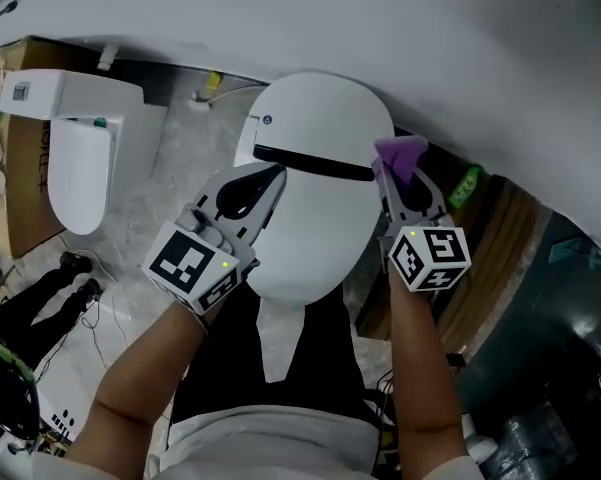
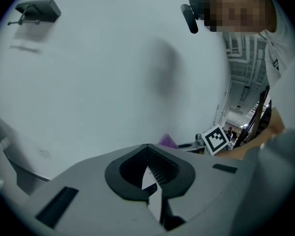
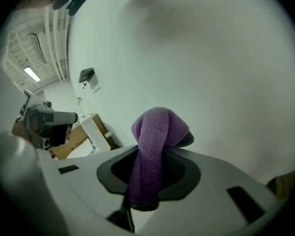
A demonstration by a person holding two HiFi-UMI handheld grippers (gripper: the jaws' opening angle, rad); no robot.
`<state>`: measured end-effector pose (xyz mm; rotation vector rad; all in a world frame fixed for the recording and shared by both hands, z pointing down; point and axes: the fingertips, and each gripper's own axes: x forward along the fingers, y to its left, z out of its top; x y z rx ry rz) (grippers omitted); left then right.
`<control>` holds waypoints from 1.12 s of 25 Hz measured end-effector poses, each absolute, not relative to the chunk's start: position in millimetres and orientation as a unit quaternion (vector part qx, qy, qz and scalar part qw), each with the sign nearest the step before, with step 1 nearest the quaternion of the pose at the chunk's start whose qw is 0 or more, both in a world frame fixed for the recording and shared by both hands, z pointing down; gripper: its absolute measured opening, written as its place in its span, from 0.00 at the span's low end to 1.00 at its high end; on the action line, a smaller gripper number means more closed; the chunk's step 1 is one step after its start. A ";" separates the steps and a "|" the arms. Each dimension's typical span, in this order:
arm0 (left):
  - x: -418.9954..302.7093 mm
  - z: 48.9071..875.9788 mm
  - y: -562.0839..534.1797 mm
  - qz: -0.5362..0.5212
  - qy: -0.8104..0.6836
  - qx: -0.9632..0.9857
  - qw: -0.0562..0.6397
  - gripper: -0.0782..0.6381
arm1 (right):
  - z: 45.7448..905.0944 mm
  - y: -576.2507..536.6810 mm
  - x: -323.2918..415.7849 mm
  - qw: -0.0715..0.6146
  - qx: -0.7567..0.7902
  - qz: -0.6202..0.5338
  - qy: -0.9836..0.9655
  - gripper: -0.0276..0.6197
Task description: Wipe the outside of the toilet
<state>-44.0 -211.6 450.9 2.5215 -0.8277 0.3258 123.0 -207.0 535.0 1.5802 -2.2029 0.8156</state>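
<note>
The toilet fills the centre of the head view: a smooth, glossy white oval, rounded like an egg, with a thin dark seam curving across its upper part. Its lower end narrows towards the person's body at the bottom of the frame.

The right gripper sits at the toilet's right edge, level with that seam. Its jaws are clamped on a purple cloth. In the right gripper view the cloth is soft and fleecy. It is folded into a thick loop that bulges above the jaw tips, and its tail hangs down through the dark, ribbed opening between the jaws. Whether the cloth actually touches the porcelain cannot be made out; it lies right against the rim's outline.

The left gripper lies against the toilet's left flank, its grey plastic jaws pointing up and to the right. In the left gripper view its jaws are pressed together with nothing pinched. Only a narrow pale sliver shows through the black teardrop-shaped padding.

Each gripper carries a white cube with black square markers, low in the frame near the person's bare forearms.

In the upper left of the head view stands a second toilet, boxy and white, beside a brown cardboard box. The floor between the two toilets is pale grey and marbled
</note>
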 end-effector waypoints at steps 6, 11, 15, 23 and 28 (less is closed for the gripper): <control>-47.9 519.3 -233.2 0.137 -0.293 0.916 0.235 0.12 | 637.4 -243.7 148.1 0.191 0.569 0.316 -0.735 0.19; -50.5 560.9 -250.5 0.144 -0.292 0.913 0.246 0.12 | 697.7 -260.8 166.2 0.212 0.584 0.341 -0.705 0.19; -50.7 584.1 -261.8 0.154 -0.292 0.908 0.259 0.12 | 719.5 -276.9 170.4 0.226 0.589 0.342 -0.696 0.19; -56.5 607.9 -261.5 0.147 -0.280 0.907 0.279 0.12 | 723.1 -326.5 151.8 0.250 0.568 0.336 -0.709 0.19; -81.4 614.3 -271.6 0.140 -0.298 0.898 0.292 0.12 | 719.0 -347.9 105.3 0.277 0.539 0.325 -0.726 0.18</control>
